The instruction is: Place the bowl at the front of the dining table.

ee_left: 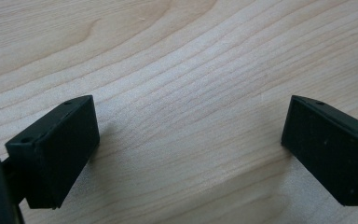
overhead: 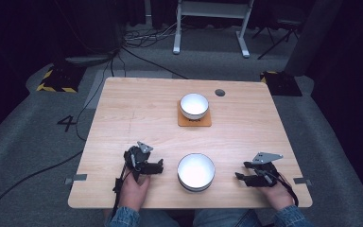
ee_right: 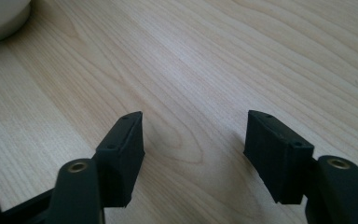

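Near the desk's (overhead: 123,113) front-left corner, the left gripper (overhead: 157,167) is resting low over bare wood, released, its jaws standing wide apart with nothing between them. At the middle of the front edge a large white bowl (overhead: 196,171) is sitting empty, with a smaller white bowl (overhead: 194,105) on an orange coaster (overhead: 194,122) toward the far edge. Near the front-right corner the right gripper (overhead: 240,178) is lying released and empty too. With both grippers flanking the near bowl, a careless inward sweep could be knocking it off the front edge.
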A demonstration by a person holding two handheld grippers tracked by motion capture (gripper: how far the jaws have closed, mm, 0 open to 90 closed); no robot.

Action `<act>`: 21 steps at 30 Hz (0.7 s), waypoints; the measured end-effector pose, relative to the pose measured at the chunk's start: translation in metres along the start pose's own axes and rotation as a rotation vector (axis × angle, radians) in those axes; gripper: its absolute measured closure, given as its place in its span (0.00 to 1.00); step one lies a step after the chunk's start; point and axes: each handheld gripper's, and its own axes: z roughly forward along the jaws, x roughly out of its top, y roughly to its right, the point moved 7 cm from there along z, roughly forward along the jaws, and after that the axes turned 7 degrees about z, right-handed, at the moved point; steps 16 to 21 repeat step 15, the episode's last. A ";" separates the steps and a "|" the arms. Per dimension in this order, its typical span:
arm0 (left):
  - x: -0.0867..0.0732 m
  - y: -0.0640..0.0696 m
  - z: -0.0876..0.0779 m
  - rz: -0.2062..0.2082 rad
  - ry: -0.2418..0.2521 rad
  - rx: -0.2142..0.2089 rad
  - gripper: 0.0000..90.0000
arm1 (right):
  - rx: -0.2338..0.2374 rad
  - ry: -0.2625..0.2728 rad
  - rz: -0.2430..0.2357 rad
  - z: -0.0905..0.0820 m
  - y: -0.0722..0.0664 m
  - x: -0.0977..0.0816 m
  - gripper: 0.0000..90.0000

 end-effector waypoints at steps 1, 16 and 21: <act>0.000 0.000 0.000 0.000 0.000 -0.001 0.05 | -0.004 0.008 0.010 0.000 -0.001 -0.001 0.40; 0.000 0.000 0.000 -0.001 0.000 0.000 0.05 | -0.002 0.096 0.020 0.003 -0.005 -0.006 0.26; 0.000 0.000 0.000 -0.001 0.000 0.000 0.05 | -0.002 0.096 0.020 0.003 -0.005 -0.006 0.26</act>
